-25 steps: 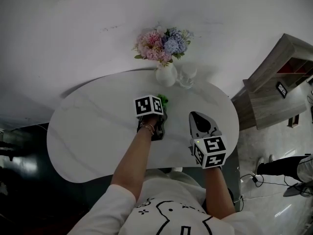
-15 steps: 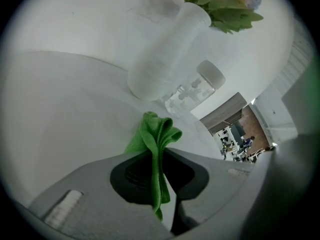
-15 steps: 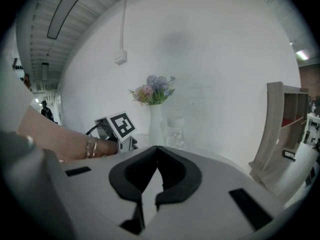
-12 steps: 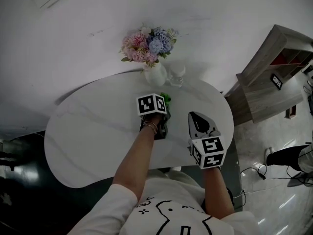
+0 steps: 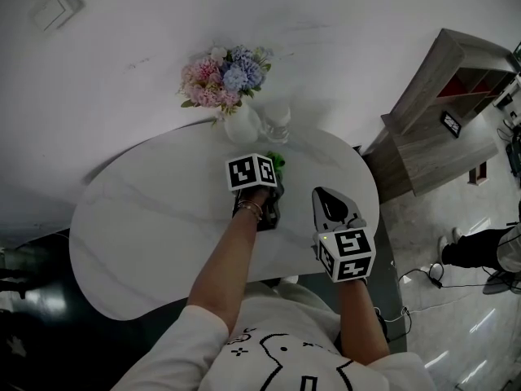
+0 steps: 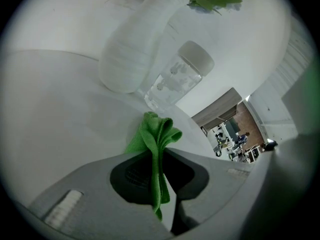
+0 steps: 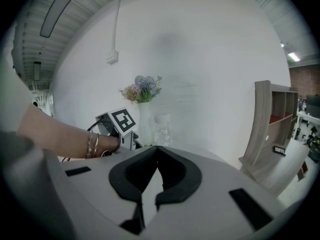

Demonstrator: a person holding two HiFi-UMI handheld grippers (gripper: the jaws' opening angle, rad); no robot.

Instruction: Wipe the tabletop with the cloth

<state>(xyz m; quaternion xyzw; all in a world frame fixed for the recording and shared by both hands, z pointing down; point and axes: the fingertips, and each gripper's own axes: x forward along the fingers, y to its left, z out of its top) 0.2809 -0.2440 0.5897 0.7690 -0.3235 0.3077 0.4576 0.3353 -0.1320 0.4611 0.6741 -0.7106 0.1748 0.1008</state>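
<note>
The green cloth [image 6: 156, 144] is pinched between the closed jaws of the left gripper [image 6: 158, 160], over the white tabletop [image 5: 146, 218]. 1 vase [image 5: 241, 125] and 1 clear bottle [image 5: 278, 120] are seen at 12 o'clock. At 3 o'clock, the right gripper [image 7: 157, 156] is held with jaws together, empty.

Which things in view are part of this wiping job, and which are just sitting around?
In the job: green cloth, clamped in the left gripper; white tabletop.
Just there: flower vase, clear capped bottle, wooden shelf unit; right gripper, shut and empty.
</note>
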